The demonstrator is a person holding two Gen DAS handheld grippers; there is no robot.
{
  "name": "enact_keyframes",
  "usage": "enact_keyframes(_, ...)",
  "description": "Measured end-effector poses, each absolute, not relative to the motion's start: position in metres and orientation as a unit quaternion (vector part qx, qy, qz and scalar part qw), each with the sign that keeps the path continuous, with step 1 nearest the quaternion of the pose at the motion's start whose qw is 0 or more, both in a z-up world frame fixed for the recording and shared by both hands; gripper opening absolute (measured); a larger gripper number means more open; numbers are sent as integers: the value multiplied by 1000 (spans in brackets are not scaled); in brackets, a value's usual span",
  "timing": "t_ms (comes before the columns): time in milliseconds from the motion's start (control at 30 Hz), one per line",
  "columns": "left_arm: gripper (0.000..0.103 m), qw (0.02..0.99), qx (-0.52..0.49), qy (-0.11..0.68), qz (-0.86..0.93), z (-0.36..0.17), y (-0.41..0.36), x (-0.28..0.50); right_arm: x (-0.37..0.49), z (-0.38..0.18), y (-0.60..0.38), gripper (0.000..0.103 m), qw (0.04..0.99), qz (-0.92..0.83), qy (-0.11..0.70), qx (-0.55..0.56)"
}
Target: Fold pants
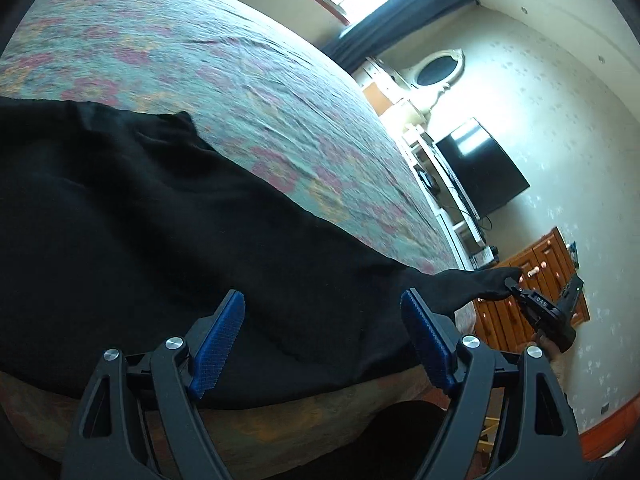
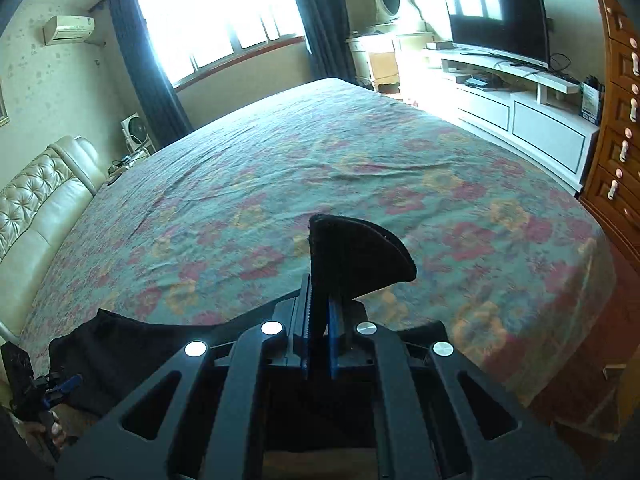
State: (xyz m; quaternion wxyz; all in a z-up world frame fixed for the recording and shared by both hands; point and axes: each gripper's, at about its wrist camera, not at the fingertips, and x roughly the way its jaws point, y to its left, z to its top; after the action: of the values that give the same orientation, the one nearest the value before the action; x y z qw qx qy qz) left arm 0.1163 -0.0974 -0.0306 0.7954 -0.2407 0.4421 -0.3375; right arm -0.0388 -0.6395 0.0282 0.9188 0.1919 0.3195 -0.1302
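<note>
Black pants (image 1: 168,216) lie spread along the near edge of the bed (image 1: 224,64), part hanging over the side. My left gripper (image 1: 324,340) is open, its blue pads just above the pants' near edge, holding nothing. My right gripper (image 2: 319,320) is shut on a corner of the pants (image 2: 356,256), which sticks up between the pads. In the left wrist view the right gripper (image 1: 514,284) pinches the stretched tip of the pants (image 1: 480,284) off the bed's corner. The left gripper (image 2: 60,390) also shows at the lower left of the right wrist view, beside the pants (image 2: 132,352).
The bed (image 2: 320,168) has a floral green and red cover. A wooden drawer chest (image 2: 620,140) stands at its right corner, with a white TV bench (image 2: 520,108) and TV (image 2: 496,20) beyond. A cream padded headboard (image 2: 36,200) is at the left. Window with dark curtains behind.
</note>
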Motion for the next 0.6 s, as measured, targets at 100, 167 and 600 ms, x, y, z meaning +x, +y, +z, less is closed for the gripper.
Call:
enact_keyframes(100, 79, 780, -236, 455, -359, -33, -140, 114, -70, -8, -665, 6, 898, -133, 340, 244)
enact_keyframes(167, 79, 768, -236, 464, -373, -37, -165, 112, -84, -33, -672, 6, 884, -123, 361, 269)
enact_keyframes(600, 79, 744, -189, 513, -384, -58, -247, 108, -107, -92, -777, 70, 851, -29, 330, 408)
